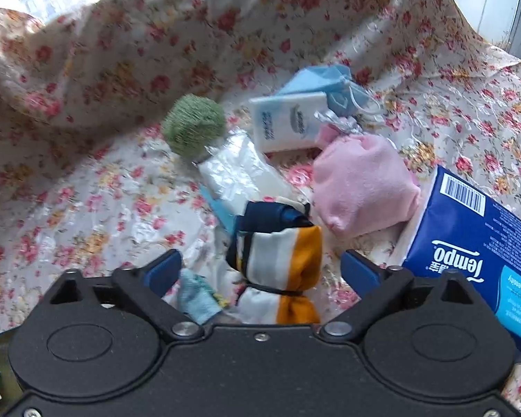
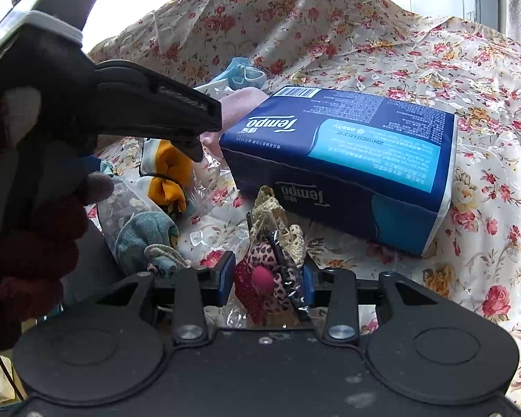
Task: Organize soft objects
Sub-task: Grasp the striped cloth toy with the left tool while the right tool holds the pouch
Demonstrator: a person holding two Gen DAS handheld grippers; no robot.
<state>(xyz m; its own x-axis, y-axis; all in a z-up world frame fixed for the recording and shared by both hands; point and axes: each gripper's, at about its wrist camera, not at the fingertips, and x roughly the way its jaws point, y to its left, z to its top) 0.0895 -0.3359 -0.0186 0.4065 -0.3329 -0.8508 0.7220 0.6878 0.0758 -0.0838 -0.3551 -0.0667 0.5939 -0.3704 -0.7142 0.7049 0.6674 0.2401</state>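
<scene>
A navy, white and orange striped cloth bundle (image 1: pixel 278 250) tied with a black band lies on the floral cloth (image 1: pixel 87 191). My left gripper (image 1: pixel 260 271) is open and straddles it, with gaps between its blue pads and the bundle. My right gripper (image 2: pixel 267 278) is shut on a small leopard-and-heart print pouch (image 2: pixel 260 278) with a lace top. The left gripper's black fingers (image 2: pixel 156 104) reach in from the left above the striped bundle (image 2: pixel 166 173), held by a gloved hand (image 2: pixel 34 243).
A blue Tempo tissue pack (image 1: pixel 476 236) (image 2: pixel 347 160) lies at the right. A pink pouch (image 1: pixel 361 187), white tissue packet (image 1: pixel 288 121), light blue pouch (image 1: pixel 326 87), green knitted ball (image 1: pixel 192 128), clear plastic packet (image 1: pixel 236 173) and teal pouch (image 2: pixel 146 236) lie around. The cloth rises in folds behind.
</scene>
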